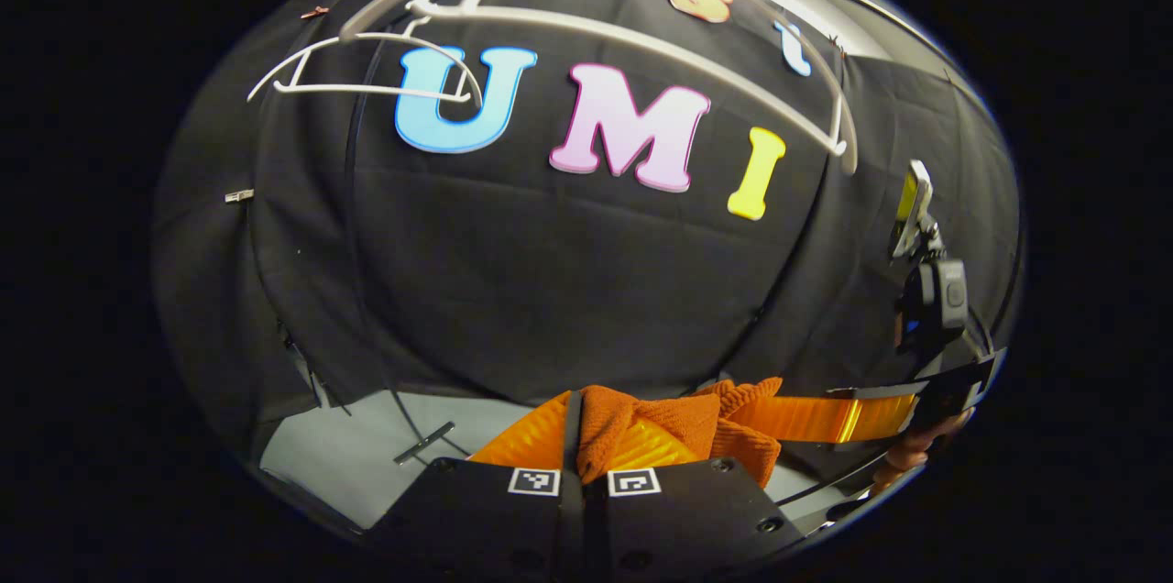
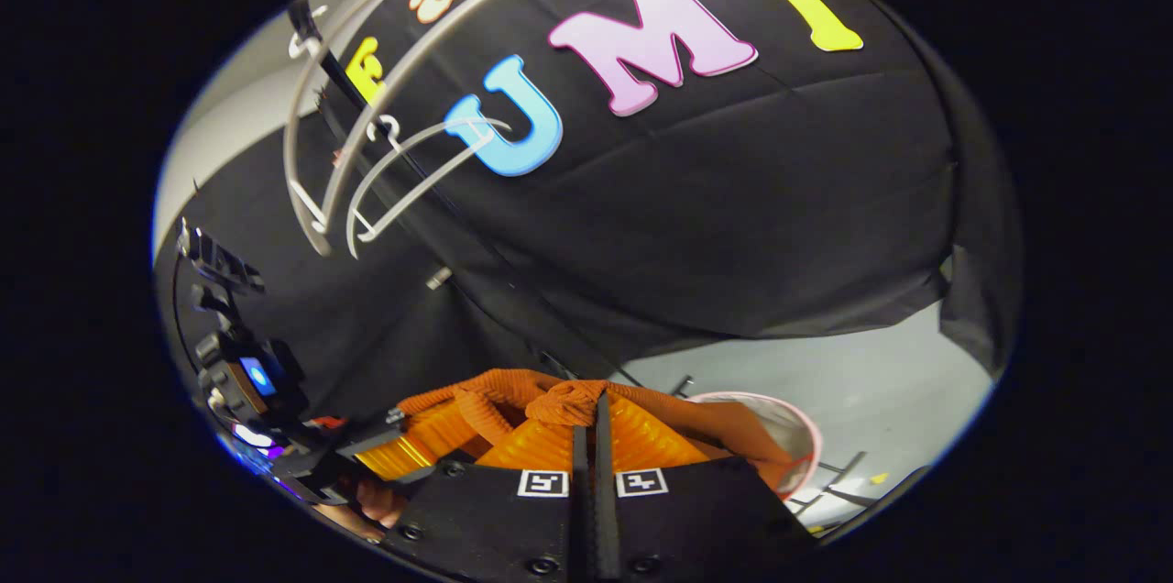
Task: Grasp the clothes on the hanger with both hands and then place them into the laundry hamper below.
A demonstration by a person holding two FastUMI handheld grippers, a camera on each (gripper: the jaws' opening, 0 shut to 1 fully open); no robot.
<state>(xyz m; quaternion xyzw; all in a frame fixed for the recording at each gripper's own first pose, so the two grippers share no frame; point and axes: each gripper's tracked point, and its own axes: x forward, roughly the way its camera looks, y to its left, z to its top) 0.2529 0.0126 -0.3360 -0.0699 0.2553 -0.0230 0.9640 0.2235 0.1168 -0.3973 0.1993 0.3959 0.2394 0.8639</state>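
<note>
An orange knit garment (image 1: 678, 423) is stretched between the two grippers, below the white hangers (image 1: 632, 31). My left gripper (image 1: 586, 425) is shut on one bunched end of it. My right gripper (image 1: 765, 415) comes in from the right, with a hand behind it, and clamps the other end. In the right gripper view, my right gripper (image 2: 591, 413) is shut on a wad of the garment (image 2: 499, 389). The left gripper (image 2: 403, 450) holds it at lower left. The hamper (image 2: 808, 425), round with a pink rim, stands on the floor at lower right; cloth hangs in front of its near side.
Two bare white hangers (image 2: 316, 189) hang on the rail in front of the black cloth wall. A light grey floor (image 1: 339, 455) lies beneath. A dark stand foot (image 1: 423, 443) rests on the floor, and more rack legs (image 2: 848, 482) are beside the hamper.
</note>
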